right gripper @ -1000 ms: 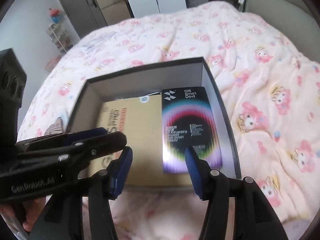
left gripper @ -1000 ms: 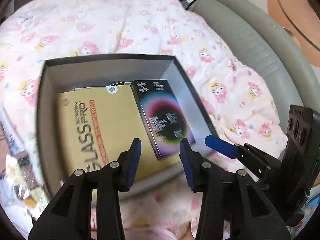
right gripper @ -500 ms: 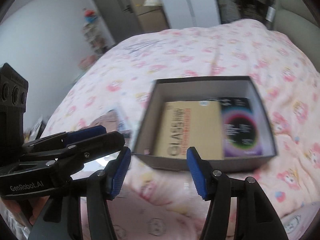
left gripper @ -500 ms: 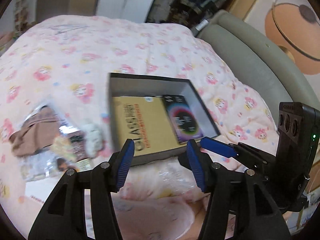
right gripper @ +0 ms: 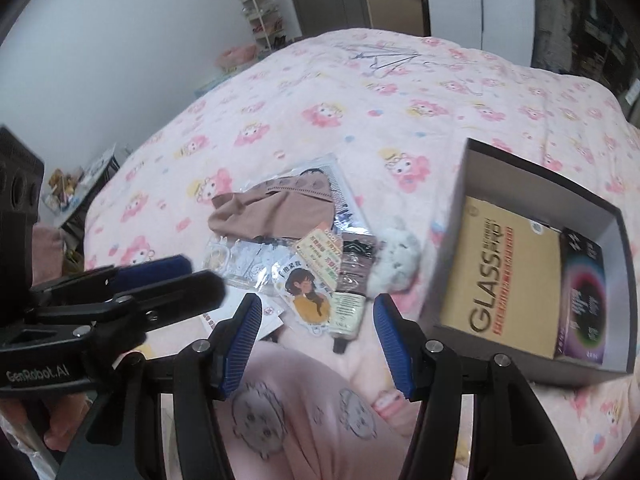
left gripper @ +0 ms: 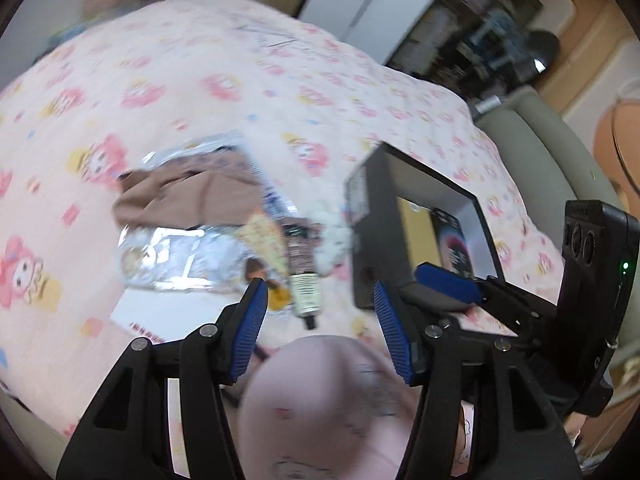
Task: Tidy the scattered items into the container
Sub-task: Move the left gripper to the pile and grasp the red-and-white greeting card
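Observation:
A dark open box [right gripper: 472, 216] sits on the bed at the right and holds a tan "GLASS" package [right gripper: 500, 276] and a black colourful box [right gripper: 584, 300]. It also shows in the left wrist view [left gripper: 368, 240]. Left of it lies a pile: a brown cloth in a clear bag [right gripper: 280, 208], a foil packet [left gripper: 176, 256], a cartoon-girl sticker [right gripper: 308, 296], a small tube [right gripper: 350, 312] and a white fluffy toy [right gripper: 396, 256]. My right gripper [right gripper: 316, 320] is open and empty above the tube. My left gripper [left gripper: 318, 312] is open and empty near the tube [left gripper: 304, 280].
The pink cartoon-print bedspread [right gripper: 360, 92] covers the bed. A white card [right gripper: 224, 316] lies under the pile. My pink-clothed knee [left gripper: 320, 404] is below the grippers. A grey padded bed edge [left gripper: 532, 140] runs behind the box. Shelves [right gripper: 264, 12] stand far back.
Both grippers have swung left and pulled back from the box to the pile of loose items. The box now sits at the right of both views. Both stay open.

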### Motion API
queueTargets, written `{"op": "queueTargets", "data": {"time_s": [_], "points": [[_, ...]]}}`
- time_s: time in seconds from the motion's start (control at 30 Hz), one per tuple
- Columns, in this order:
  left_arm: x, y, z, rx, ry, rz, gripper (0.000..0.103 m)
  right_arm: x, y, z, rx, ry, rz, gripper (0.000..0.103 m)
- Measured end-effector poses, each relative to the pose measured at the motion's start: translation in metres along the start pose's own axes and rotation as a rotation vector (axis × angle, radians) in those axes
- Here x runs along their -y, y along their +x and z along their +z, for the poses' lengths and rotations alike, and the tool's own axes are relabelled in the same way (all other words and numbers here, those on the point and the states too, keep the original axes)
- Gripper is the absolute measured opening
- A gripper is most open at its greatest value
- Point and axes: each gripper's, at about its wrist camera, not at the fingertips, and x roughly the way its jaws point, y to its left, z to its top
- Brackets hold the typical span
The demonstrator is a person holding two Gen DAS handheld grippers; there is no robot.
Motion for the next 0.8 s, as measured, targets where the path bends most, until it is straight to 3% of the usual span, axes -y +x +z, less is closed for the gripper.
{"op": "queueTargets", "data": {"time_s": [0.17, 0.27, 0.6, 0.8], "points": [[-0.040, 0.020, -0.005, 0.001, -0.113, 0.019, 0.057, -0.005, 0.029, 0.013, -0.043, -0.026, -0.008, 0.054], [-0.071, 0.035, -0.009, -0.009, -0.194, 0.054, 0.055, 0.002, 0.045, 0.025, -0.078, 0.002, 0.044, 0.054], [-0.158, 0.054, -0.049, -0.052, -0.510, 0.191, 0.055, -0.010, 0.110, 0.023, -0.320, -0.059, 0.151, 0.051], [-0.164, 0.072, -0.061, -0.079, -0.531, 0.062, 0.054, -0.023, 0.136, 0.018, -0.399, -0.103, 0.140, 0.051]]}}
